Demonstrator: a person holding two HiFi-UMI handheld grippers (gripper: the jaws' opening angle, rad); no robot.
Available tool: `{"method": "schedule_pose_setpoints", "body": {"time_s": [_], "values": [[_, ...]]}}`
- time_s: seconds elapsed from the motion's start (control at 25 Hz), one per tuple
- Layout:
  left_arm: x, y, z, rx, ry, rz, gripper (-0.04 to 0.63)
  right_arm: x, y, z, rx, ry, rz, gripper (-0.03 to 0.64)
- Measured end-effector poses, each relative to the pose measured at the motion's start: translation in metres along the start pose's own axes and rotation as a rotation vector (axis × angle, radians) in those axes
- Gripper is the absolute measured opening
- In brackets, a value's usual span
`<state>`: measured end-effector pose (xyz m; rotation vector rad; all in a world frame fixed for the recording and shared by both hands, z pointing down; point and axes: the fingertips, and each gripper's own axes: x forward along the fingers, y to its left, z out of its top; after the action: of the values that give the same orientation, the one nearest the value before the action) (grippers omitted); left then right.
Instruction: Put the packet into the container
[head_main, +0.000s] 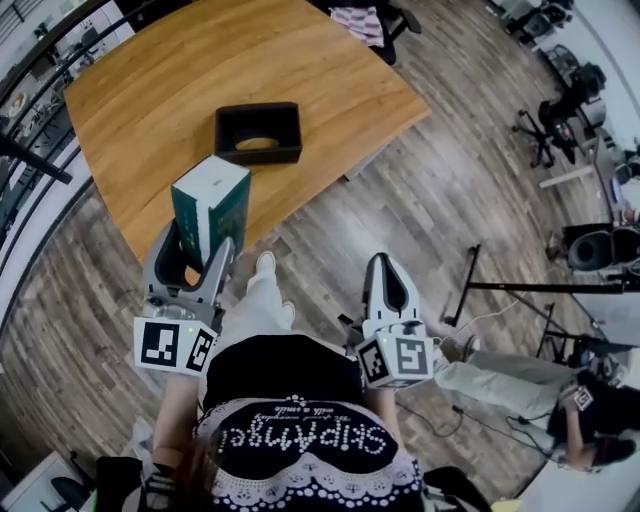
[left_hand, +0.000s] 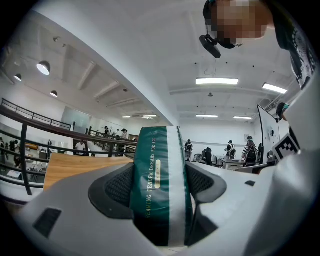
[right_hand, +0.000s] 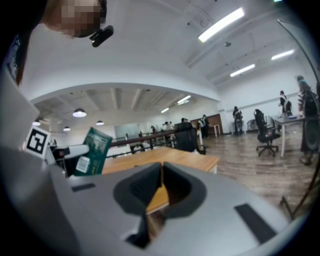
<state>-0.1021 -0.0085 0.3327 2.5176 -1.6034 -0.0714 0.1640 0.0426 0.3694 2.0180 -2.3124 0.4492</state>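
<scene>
The left gripper (head_main: 197, 252) is clamped on a green-and-white packet (head_main: 210, 205), its two jaws pressing the packet's broad sides. The packet stands upright above the jaws. In the left gripper view the packet's (left_hand: 160, 185) narrow edge faces the camera, with gold print reading "…EAMING TENDER DREAMS FOR YOU" up its green band beside a white stripe.

The right gripper (head_main: 388, 290) hangs lower at the right over the wood floor (head_main: 450, 190), jaws pressed together with nothing between them. Its own view shows a white label on the packet (right_hand: 92, 152) off to the left.

The packet hovers over the near edge of the wooden counter (head_main: 180, 60). The black container (head_main: 225, 135) sits farther in, just beyond the packet and slightly right, well apart from the counter's edges, with bare wood on all sides.
</scene>
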Motion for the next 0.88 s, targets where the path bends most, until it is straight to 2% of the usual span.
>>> {"method": "schedule_pose_setpoints", "body": {"time_s": [0.28, 0.48, 0.88], "values": [[0.063, 0.048, 0.016, -0.002, -0.003, 0.004, 0.345, 0.081, 0.016, 0.031, -0.017, -0.009, 0.025, 0.038], [0.084, 0.070, 0.022, -0.013, 0.004, 0.018, 0.345, 0.112, 0.022, 0.044, -0.025, -0.002, 0.034, 0.038], [0.107, 0.103, 0.007, -0.039, 0.061, 0.036, 0.345, 0.153, 0.025, 0.032, -0.018, 0.067, 0.020, 0.038]]}}
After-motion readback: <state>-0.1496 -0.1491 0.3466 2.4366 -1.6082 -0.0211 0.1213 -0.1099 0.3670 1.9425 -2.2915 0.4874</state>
